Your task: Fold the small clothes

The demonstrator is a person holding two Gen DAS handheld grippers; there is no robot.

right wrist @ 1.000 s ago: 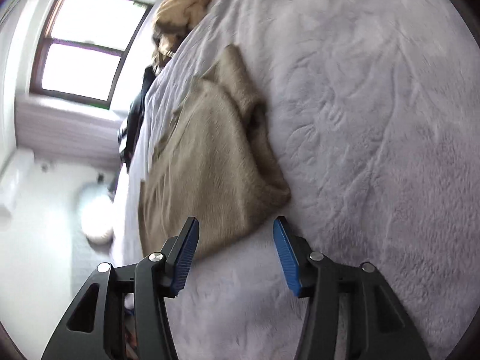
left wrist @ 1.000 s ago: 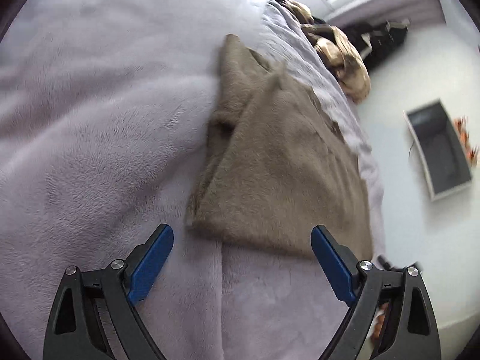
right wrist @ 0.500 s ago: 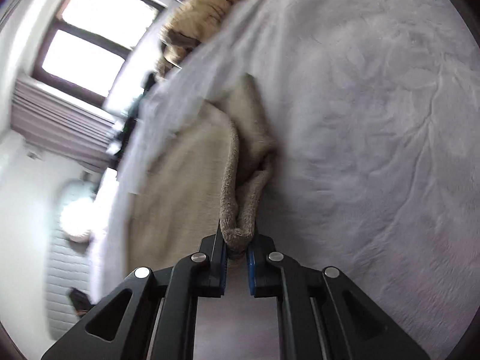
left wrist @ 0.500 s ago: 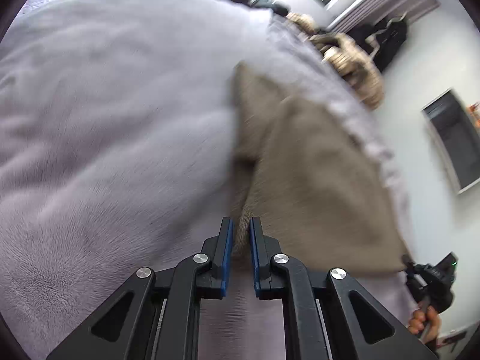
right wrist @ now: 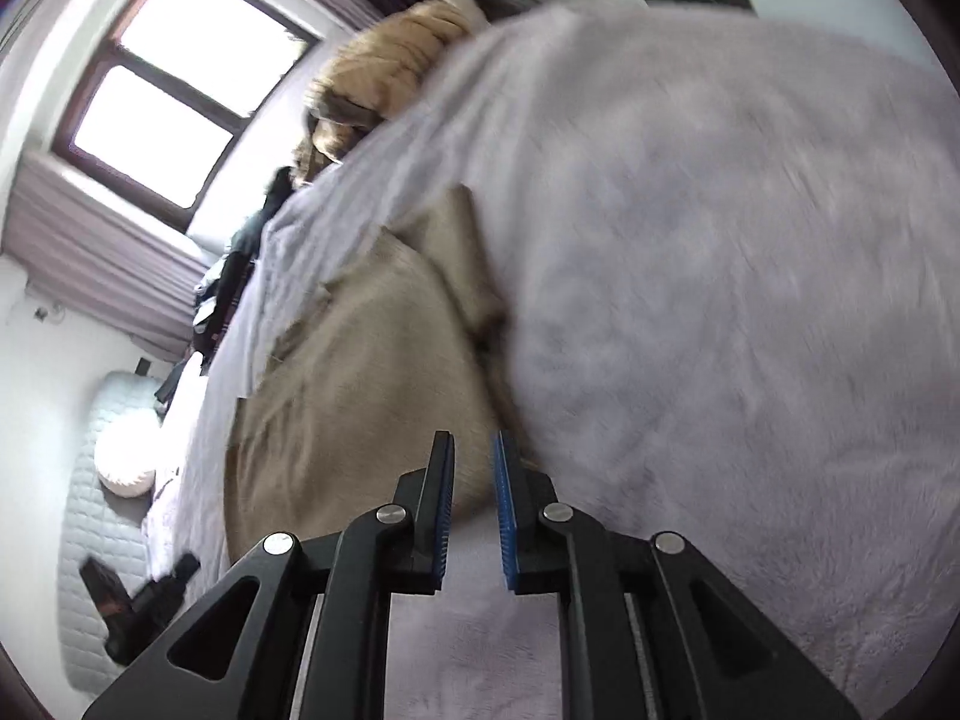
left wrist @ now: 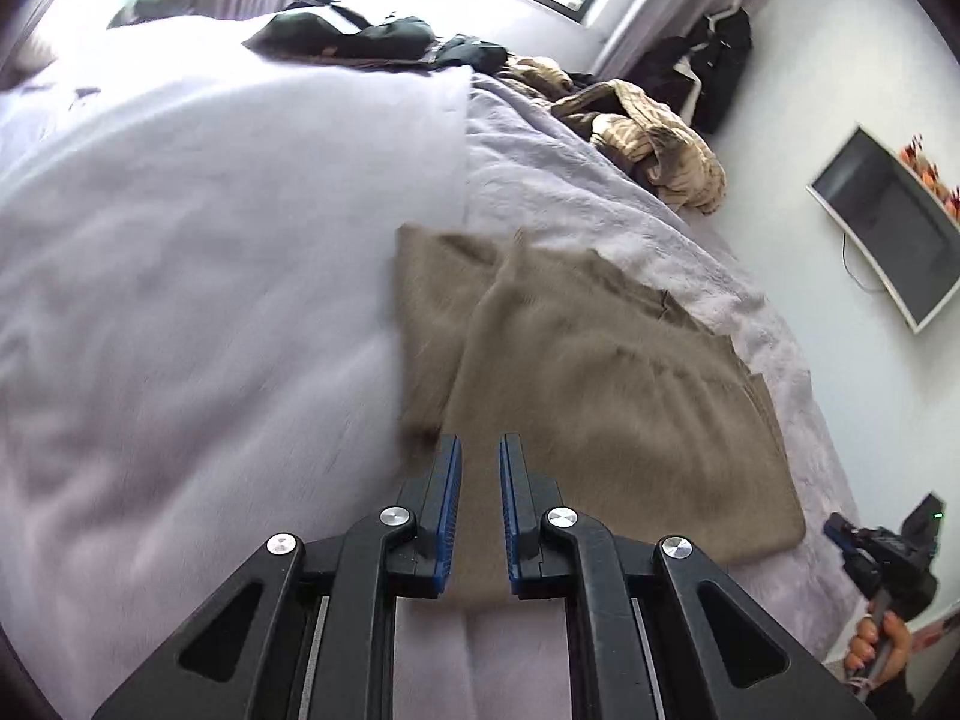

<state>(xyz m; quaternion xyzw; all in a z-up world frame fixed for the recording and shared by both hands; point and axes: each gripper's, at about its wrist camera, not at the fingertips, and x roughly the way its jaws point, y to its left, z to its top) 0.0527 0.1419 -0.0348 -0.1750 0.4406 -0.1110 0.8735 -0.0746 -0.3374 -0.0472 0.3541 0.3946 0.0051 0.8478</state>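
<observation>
A folded tan-brown fuzzy garment lies on the pale lilac blanket of a bed. My left gripper has its blue-padded jaws nearly closed on the garment's near edge, and the cloth runs between the pads. In the right wrist view the same garment lies left of centre. My right gripper has its jaws nearly closed at the garment's near corner, with tan cloth seen between the pads. The view is blurred.
A crumpled beige-striped garment and dark clothes lie at the far end of the bed. A wall screen hangs at right. A window and a white floor mat show at left.
Both grippers went from wide open in front of the garment to closed on its near edge. Both views then tilted up and the garment now lies flatter.
</observation>
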